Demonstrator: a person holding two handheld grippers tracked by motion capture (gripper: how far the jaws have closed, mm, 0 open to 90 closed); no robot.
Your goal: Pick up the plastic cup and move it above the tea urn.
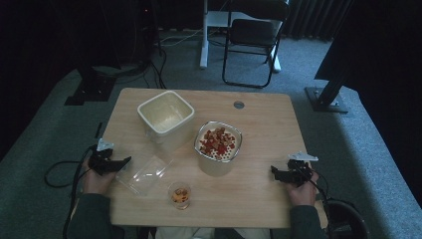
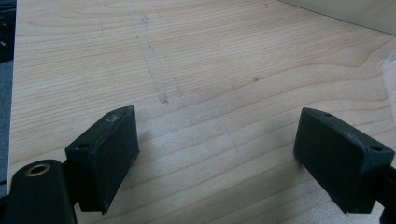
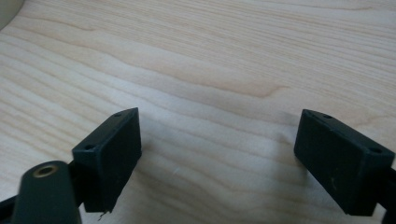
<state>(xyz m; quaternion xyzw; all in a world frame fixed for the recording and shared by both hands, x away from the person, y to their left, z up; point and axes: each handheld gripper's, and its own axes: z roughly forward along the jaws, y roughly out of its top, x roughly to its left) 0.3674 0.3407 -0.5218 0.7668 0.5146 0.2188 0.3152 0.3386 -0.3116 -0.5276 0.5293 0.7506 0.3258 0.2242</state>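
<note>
Clear lid (image 2: pixel 390 70) cut off at the edge – small cup's (image 1: pixel 179 195) contents too small to tell

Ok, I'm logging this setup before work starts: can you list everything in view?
table: one, light wood, centre
empty tub: one, cream, square, back left on table
tub of red-brown pieces: one, cream, mid-table
clear lid: one, transparent, front left, beside left gripper
small cup: one, clear, holding orange-brown pieces, front edge
folding chair: one, black, beyond table
left gripper: one, black, jaws open, nothing between
right gripper: one, black, jaws open, nothing between
hands: two, at the near corners
</note>
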